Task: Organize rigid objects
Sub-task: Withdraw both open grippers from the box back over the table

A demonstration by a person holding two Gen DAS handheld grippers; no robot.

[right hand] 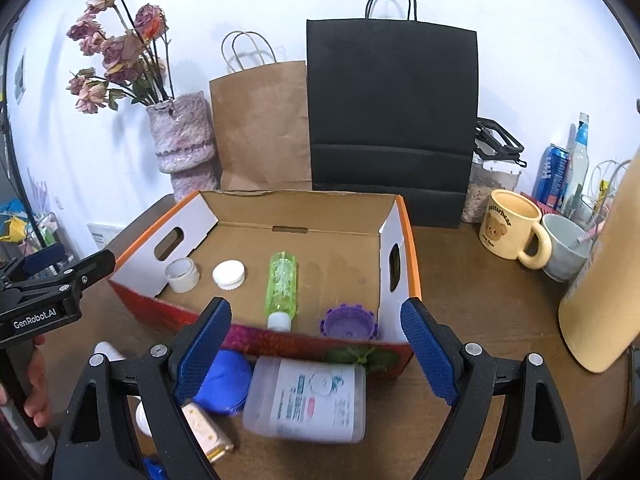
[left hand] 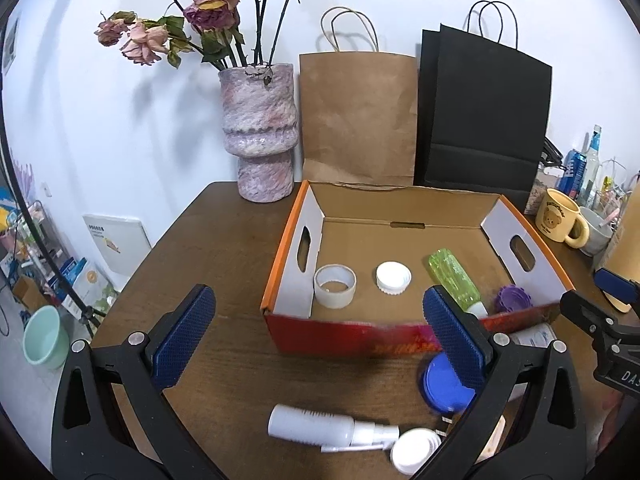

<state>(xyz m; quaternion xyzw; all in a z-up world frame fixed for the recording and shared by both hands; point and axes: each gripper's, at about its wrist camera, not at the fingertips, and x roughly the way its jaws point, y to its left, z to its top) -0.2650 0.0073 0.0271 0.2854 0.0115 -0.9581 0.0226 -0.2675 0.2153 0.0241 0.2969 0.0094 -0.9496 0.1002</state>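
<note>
Two grippers, L point(left hand: 318, 326) and R point(right hand: 316, 344), fingers wide apart, nothing held. Nearest on bench point(left hand: 224, 240): white spray bottle point(left hand: 312, 424), blue lid point(right hand: 224, 380), clear labelled bottle point(right hand: 308, 400), just before cardboard box point(right hand: 412, 264). Inside box: green bottle point(right hand: 282, 284), purple cap point(right hand: 350, 322), white cap point(right hand: 229, 274), white ring cap point(right hand: 183, 275).

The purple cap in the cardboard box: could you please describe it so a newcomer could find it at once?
Find the orange-edged cardboard box on the wooden table. In its near right corner, beside the lying green bottle, sits the purple cap. It alone is purple with a notched rim; the other two caps are white.
</note>
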